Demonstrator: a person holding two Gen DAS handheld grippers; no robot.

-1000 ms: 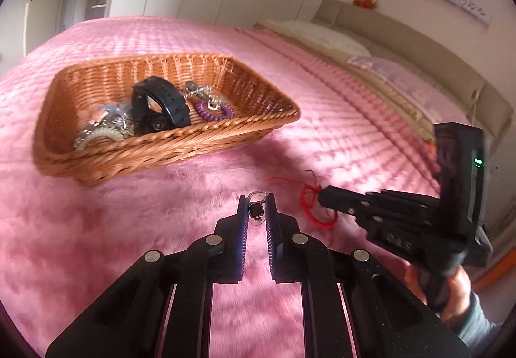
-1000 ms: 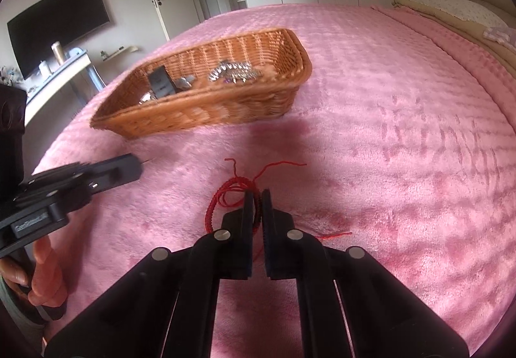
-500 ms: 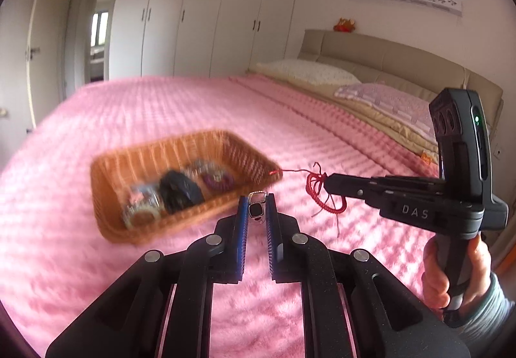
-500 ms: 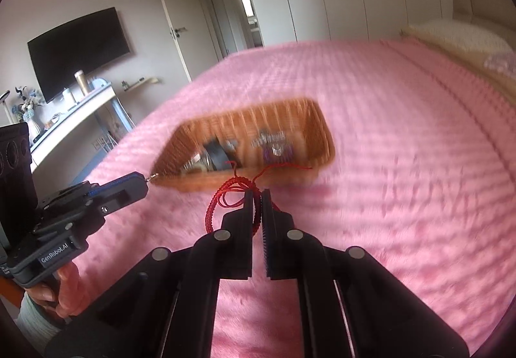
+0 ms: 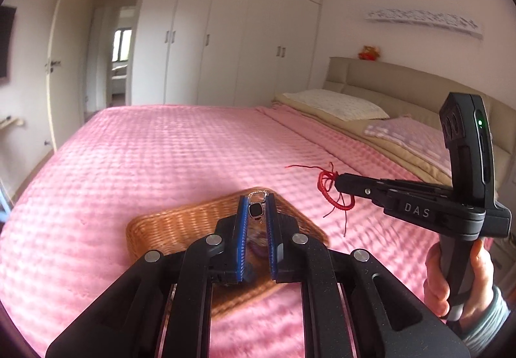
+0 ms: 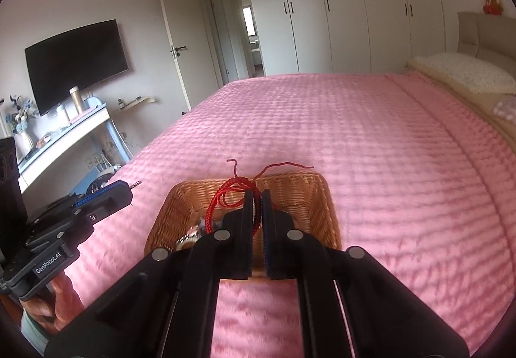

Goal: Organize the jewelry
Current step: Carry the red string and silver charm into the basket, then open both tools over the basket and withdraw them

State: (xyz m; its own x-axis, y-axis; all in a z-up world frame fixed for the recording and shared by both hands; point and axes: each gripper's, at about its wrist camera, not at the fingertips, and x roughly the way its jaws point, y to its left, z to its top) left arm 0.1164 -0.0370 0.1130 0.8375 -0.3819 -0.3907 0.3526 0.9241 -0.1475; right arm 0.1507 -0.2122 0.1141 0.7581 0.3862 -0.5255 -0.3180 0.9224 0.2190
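My left gripper is shut on a small ring with a dark stone and holds it in the air over the wicker basket. My right gripper is shut on a red cord bracelet, also in the air above the basket. The bracelet hangs from the right gripper's tip in the left wrist view. Jewelry in the basket is mostly hidden behind the fingers.
The basket sits on a pink bedspread. Pillows and a headboard are at the right. A desk with a TV above stands left of the bed. Wardrobes line the far wall.
Both grippers have lifted off the bedspread with their items and moved over the basket. The basket now sits low, right behind the fingers in both views.
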